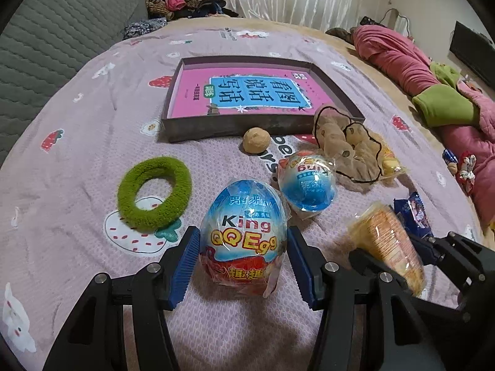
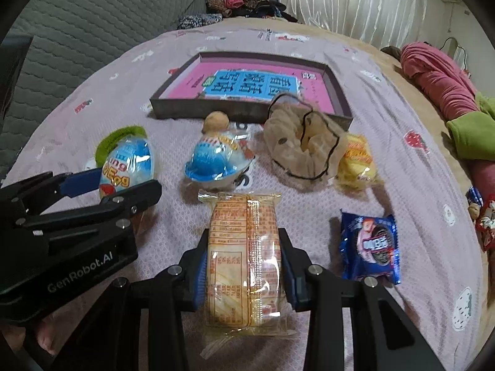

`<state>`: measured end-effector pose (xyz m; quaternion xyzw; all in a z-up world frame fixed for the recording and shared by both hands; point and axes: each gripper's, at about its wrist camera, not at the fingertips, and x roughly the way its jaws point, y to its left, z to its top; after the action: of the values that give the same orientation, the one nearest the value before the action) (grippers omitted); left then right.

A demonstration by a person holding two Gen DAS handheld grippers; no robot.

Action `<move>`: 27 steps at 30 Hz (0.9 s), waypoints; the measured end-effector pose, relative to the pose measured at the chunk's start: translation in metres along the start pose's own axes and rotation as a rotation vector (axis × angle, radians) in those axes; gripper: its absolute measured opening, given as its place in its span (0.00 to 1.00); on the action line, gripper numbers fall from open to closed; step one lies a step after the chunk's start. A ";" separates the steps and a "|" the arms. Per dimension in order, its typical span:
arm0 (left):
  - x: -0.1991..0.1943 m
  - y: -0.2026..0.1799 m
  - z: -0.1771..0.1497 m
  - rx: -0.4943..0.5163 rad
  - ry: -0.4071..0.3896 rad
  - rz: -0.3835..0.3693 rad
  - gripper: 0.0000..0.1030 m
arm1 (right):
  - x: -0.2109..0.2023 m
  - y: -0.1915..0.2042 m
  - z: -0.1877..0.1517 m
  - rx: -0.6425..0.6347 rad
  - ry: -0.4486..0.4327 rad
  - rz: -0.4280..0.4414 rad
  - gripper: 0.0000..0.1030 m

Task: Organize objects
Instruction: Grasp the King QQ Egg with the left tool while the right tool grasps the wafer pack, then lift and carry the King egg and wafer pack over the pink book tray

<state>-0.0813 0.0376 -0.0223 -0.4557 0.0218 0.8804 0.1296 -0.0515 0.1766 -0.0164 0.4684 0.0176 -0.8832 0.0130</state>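
A shallow box (image 1: 216,126) sits on the bed (image 1: 92,142) toward its far edge, with a book (image 1: 247,92) lying flat in it. Just before the box's near wall lies a small ball (image 1: 255,140), and to its right a soft toy (image 1: 346,145), with a snack bag (image 2: 355,162) touching the toy's right side. Nearer lie two wrapped eggs: the second egg (image 1: 306,182) behind and right of the first egg (image 1: 243,235). A ring (image 1: 153,190) lies left of the first egg. A cracker pack (image 2: 246,256) lies toward the near edge, a biscuit packet (image 2: 369,245) to its right.
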 end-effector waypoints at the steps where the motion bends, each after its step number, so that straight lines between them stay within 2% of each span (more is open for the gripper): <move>1: -0.002 -0.001 0.000 0.002 -0.003 0.002 0.57 | -0.002 -0.001 0.001 0.000 -0.005 -0.002 0.38; 27: -0.052 -0.001 0.020 -0.017 -0.096 0.044 0.57 | -0.053 -0.013 0.025 0.012 -0.128 -0.034 0.38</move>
<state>-0.0686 0.0307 0.0316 -0.4134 0.0180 0.9040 0.1074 -0.0433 0.1892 0.0416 0.4107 0.0193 -0.9116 -0.0036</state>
